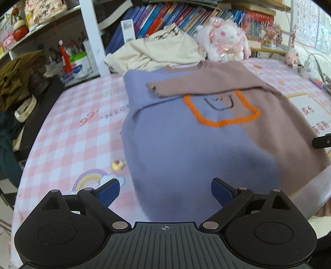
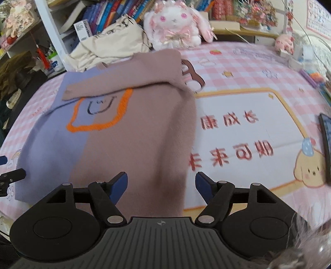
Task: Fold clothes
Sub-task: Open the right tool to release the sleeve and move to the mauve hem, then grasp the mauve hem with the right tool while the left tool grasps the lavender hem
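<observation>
Bed with pink checked sheet (image 1: 62, 128) spreads ahead of the gripper. Beyond it, far side: bookshelf (image 1: 165, 18) crammed with books. White upright post (image 1: 91, 37) ahead-left. Wall poster (image 2: 318, 16) far right. Daylight, even.

sweater (image 1: 175, 144) | half lilac, half mauve, orange square | flat on bed, mauve sleeve folded across chest

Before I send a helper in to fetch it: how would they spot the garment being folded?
Look at the pink checked bedspread below the bookshelf. Two garments lie there: a crumpled cream top by the plush rabbit, and nearer, the sweater, spread flat. Only the sweater is half lavender, half dusty pink, with an orange outline around a drawn face.
</observation>
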`<state>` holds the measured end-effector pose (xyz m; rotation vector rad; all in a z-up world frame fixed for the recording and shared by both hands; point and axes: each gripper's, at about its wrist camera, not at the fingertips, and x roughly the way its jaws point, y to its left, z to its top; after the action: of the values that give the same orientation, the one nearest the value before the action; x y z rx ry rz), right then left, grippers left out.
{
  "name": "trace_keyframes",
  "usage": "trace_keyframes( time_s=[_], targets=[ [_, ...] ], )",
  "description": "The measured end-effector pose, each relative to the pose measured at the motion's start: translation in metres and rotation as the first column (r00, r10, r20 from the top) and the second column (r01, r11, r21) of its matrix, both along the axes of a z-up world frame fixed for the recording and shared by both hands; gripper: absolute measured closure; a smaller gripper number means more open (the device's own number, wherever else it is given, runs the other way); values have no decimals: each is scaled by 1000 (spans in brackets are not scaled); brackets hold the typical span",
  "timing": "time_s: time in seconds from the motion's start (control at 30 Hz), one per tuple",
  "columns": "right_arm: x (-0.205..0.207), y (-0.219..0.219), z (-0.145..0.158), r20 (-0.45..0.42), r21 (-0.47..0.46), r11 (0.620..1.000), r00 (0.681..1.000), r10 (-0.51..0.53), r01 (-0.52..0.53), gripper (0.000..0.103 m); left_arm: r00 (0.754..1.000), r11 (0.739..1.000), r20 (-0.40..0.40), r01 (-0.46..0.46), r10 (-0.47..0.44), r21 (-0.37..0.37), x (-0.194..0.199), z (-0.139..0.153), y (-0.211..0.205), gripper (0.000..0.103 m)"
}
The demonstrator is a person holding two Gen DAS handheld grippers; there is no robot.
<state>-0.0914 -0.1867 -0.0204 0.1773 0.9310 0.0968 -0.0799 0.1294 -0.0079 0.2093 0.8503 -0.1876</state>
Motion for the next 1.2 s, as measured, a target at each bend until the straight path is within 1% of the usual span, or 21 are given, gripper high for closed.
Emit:
trace_keyframes(
  time_s=[0.17,0.23,0.3,0.47,0.5,0.53,0.57,0.6,0.63,0.67,0.73,0.77,0.8,0.83,0.87,0.93,0.97,1.03,1.07,1.13,1.2],
  targets=[
    [-2,-6,-2,-18,25,1000,1000,-7,7,26,999,999,-5,-36,37,37,-4,-2,6,6],
    [-3,-8,-3,-22,37,999,1000,-10,11,26,999,998,-10,-52,52,40,-3,-3,10,6],
    [-2,-12,-4,-30,46,999,999,-25,26,26,997,997,-30,-70,71,22,-1,-4,15,6],
    [0,-19,-6,-50,59,997,998,-41,43,29,985,991,-153,-98,84,-89,7,-13,27,6],
    [1,-19,-6,-52,61,997,998,-38,41,30,984,989,-154,-106,89,-106,6,-14,28,6],
    [1,-19,-6,-52,62,997,998,-36,39,33,983,986,-156,-113,93,-124,6,-15,30,6],
    [2,-19,-6,-53,63,997,998,-33,37,39,983,983,-157,-121,99,-141,6,-15,32,7],
    [2,-19,-6,-53,64,997,998,-32,35,42,982,978,-157,-132,107,-158,6,-15,35,8],
    [2,-19,-6,-53,64,997,998,-31,35,50,981,974,-158,-143,116,-176,6,-15,37,8],
    [2,-20,-7,-54,65,997,998,-32,36,53,979,969,-159,-155,125,-192,6,-14,40,9],
    [3,-21,-7,-55,69,997,998,-36,40,64,974,958,-173,-184,147,-221,7,-15,45,19],
    [4,-21,-7,-57,71,997,998,-39,43,70,971,952,-180,-198,158,-233,8,-16,47,32],
    [5,-21,-8,-59,73,996,997,-43,47,72,968,948,-185,-209,167,-239,9,-17,49,42],
    [6,-22,-8,-61,76,996,997,-45,50,76,966,944,-191,-220,176,-245,9,-17,50,45],
    [6,-22,-9,-63,81,995,997,-44,49,81,964,941,-194,-228,181,-252,10,-18,51,51],
    [8,-22,-9,-65,89,995,997,-37,43,87,964,931,-202,-225,170,-286,12,-17,52,69],
    [8,-21,-9,-63,91,995,998,-32,37,91,964,922,-209,-226,165,-314,13,-17,53,84],
    [8,-17,-5,-39,91,996,999,-11,14,92,965,909,-198,-232,171,-346,13,-12,54,91],
    [7,-15,0,-10,107,994,1000,8,-7,92,967,905,-187,-229,170,-359,12,-9,53,91],
    [3,-10,10,62,153,986,997,53,-62,92,980,915,-142,-183,140,-360,9,-1,48,91],
    [5,-7,11,75,161,983,994,75,-86,92,985,923,-132,-155,115,-351,10,2,42,87]
  ],
)
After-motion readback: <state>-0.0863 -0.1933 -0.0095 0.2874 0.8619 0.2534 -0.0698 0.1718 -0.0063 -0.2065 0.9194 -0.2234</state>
